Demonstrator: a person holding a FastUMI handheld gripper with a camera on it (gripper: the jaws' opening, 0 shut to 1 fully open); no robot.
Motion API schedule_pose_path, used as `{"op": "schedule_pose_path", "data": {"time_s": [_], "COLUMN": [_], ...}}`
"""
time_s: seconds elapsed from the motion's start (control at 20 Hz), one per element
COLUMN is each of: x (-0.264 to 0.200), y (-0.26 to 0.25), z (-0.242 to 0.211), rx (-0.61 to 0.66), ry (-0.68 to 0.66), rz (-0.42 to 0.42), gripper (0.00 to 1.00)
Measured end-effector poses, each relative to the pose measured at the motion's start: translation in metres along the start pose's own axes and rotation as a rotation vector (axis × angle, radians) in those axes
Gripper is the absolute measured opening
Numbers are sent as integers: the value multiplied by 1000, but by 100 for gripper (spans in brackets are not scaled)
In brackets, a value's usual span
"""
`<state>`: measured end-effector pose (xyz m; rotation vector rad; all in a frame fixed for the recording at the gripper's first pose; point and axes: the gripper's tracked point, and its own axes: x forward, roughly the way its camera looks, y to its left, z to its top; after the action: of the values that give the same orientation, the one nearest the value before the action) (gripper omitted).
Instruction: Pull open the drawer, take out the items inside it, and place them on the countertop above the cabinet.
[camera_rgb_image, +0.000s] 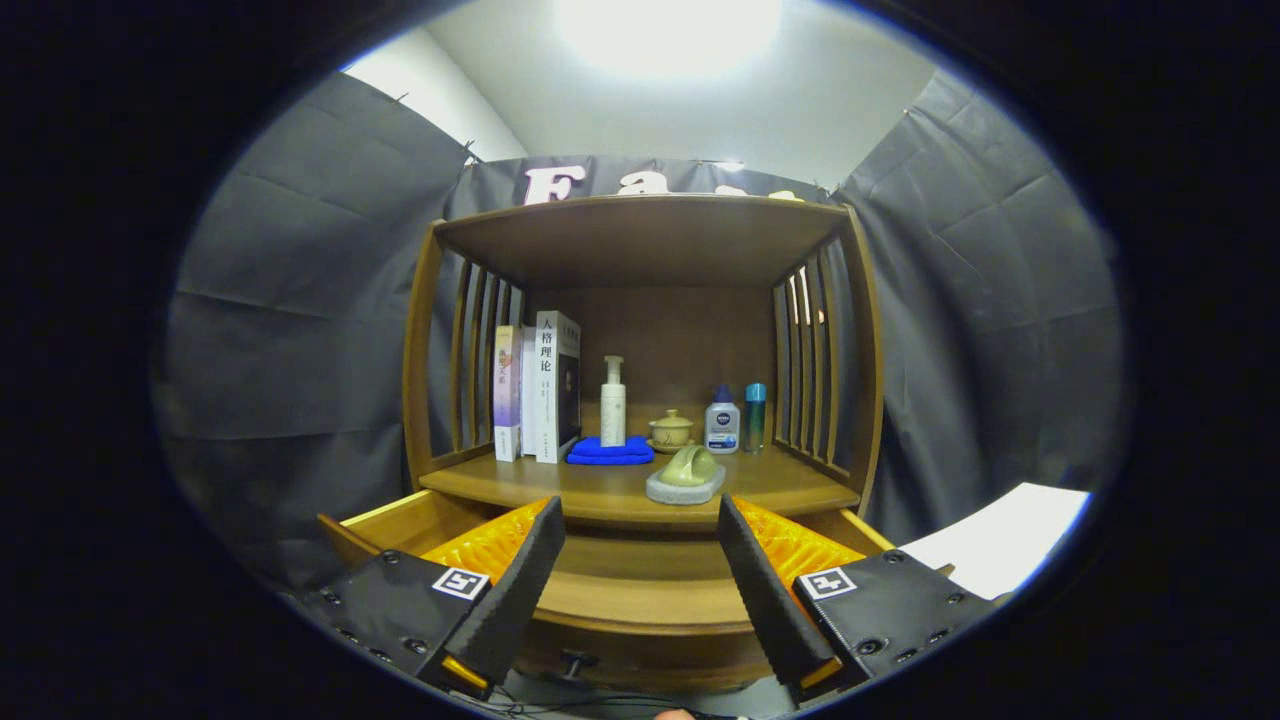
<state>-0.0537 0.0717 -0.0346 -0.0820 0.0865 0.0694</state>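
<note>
Gripper view: drawer (640, 585) pulled open below fingers, looks empty; green item on gray tray (686, 478) on countertop (780, 490) just ahead; gripper (640, 520) spread wide, holding nothing.

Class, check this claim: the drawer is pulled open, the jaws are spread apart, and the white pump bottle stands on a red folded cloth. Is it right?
One detail is wrong: the gripper view shows the white pump bottle standing on a blue folded cloth, not red. The drawer is open, and the gripper has its jaws spread apart.
</note>
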Motion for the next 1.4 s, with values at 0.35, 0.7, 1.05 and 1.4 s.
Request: {"op": "schedule_pose_path", "data": {"time_s": [0.35, 0.7, 1.05, 1.4], "x": [-23, -32, -24, -17], "y": [15, 26, 30, 28], "z": [-60, -107, -142, -141], "rx": [22, -4, -17, 9], "ry": [99, 162, 236, 226], "rz": [4, 22, 23, -18], "gripper": [97, 97, 97, 96]}}
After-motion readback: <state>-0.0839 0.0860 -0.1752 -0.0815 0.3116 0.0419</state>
